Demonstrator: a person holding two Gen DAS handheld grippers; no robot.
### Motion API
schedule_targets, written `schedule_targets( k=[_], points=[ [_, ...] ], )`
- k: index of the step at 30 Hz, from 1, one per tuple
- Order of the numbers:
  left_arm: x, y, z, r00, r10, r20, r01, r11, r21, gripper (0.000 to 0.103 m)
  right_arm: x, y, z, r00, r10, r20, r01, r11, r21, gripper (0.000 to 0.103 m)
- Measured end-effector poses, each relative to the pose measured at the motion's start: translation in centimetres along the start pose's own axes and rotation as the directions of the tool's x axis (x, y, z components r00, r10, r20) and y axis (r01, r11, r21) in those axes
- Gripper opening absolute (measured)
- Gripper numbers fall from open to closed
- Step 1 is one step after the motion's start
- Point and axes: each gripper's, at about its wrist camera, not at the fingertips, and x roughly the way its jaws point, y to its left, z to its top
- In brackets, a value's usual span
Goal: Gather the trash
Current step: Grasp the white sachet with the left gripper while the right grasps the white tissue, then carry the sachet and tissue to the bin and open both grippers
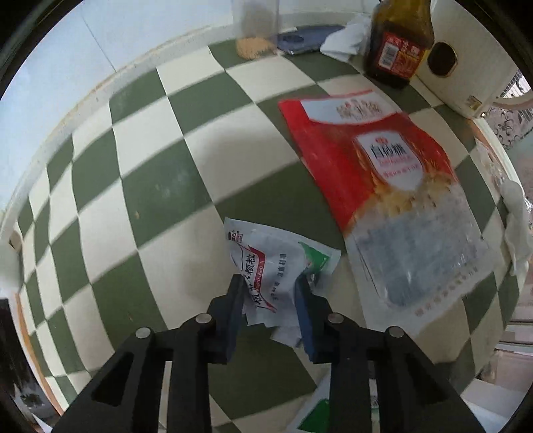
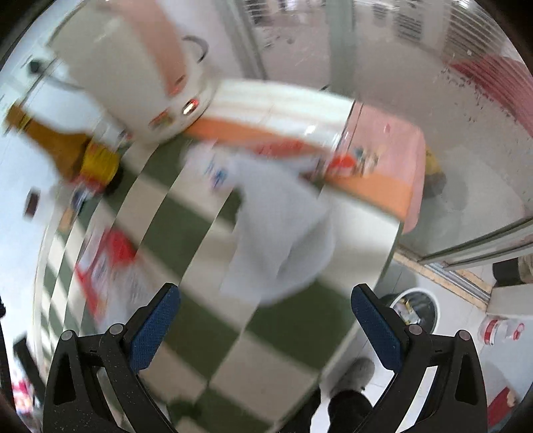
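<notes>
My left gripper [image 1: 269,283] is shut on a crumpled white sachet wrapper [image 1: 276,266] with red and green print, held just above the green-and-white checked table [image 1: 166,186]. A large red and clear sugar bag [image 1: 383,186] lies flat to the right of it. In the blurred right wrist view, my right gripper [image 2: 265,294] is open and empty, just short of a crumpled white tissue [image 2: 283,229] near the table's right edge. The red bag [image 2: 110,266] shows at the left there.
A brown sauce bottle [image 1: 399,40] and a white rice cooker [image 1: 466,60] stand at the back right. A clear jar [image 1: 256,30], a blue object and a white tissue [image 1: 346,36] sit along the back. A bin [image 2: 416,309] stands on the floor beyond the table edge.
</notes>
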Motion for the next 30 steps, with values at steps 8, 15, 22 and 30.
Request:
schedule_targets(
  k=[8,15,22,30],
  points=[
    [-3.4,2.0,1.4,0.994,0.068,0.086,-0.067,0.998,-0.015,0.024,5.0,0.1,3.7,0.995,-0.076,-0.058,0.075,0.997,-0.018,0.049],
    [-9.5,-0.3,2.0,0.980,0.046,0.195,-0.052,0.998,0.030,0.024,2.0,-0.7,2.0,0.999,0.003,0.034,-0.001,0.999,-0.033,0.007],
    [-14.8,-10.5,1.7,0.961,-0.097,0.259,0.049,0.981,0.186,0.024,-5.2,-4.6,0.5,0.984,0.130,0.121,-0.133,0.991,0.022,0.007],
    [-17.1,-26.4,-4.4,0.944,-0.290,0.155,0.189,0.864,0.467,0.024,-12.0,-17.3,-4.8,0.973,0.102,0.208,-0.144,0.969,0.200,0.007]
  ],
)
